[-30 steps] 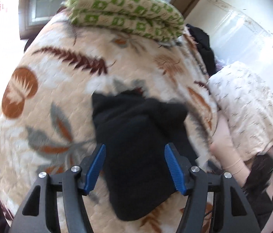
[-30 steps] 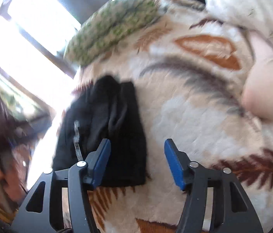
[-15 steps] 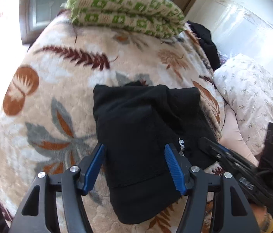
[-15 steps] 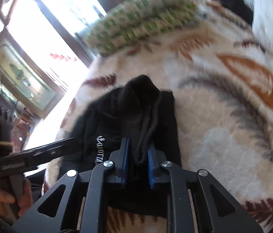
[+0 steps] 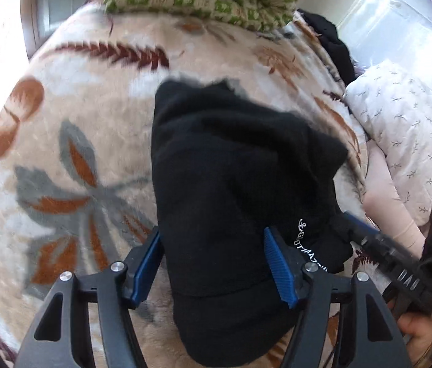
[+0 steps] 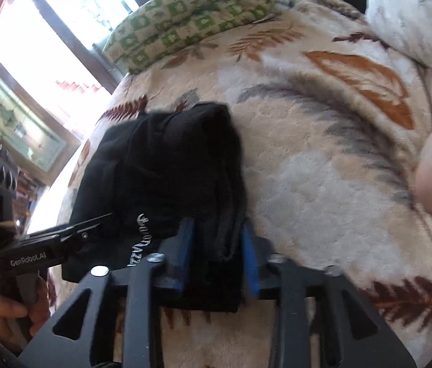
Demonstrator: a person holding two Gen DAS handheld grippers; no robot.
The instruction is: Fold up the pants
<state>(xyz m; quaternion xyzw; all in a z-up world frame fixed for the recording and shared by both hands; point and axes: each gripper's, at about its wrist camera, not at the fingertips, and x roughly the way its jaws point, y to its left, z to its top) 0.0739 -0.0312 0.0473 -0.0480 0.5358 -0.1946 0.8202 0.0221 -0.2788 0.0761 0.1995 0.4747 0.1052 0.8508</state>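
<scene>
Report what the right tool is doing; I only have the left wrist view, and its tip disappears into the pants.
Observer: The right tool is shut on the black pants; a bunched ribbed edge sits between its blue pads.
Operator: Describe where that edge lies on the garment.
Observer: In the right wrist view it is the pants' right-hand edge, beside the white lettering; the fabric hangs past the pads toward the camera.

You can read "GenRoboT.AI" on your left gripper [image 6: 28, 256] from the right view; the white lettering on the pants [image 6: 137, 242] is too blurred to read.
</scene>
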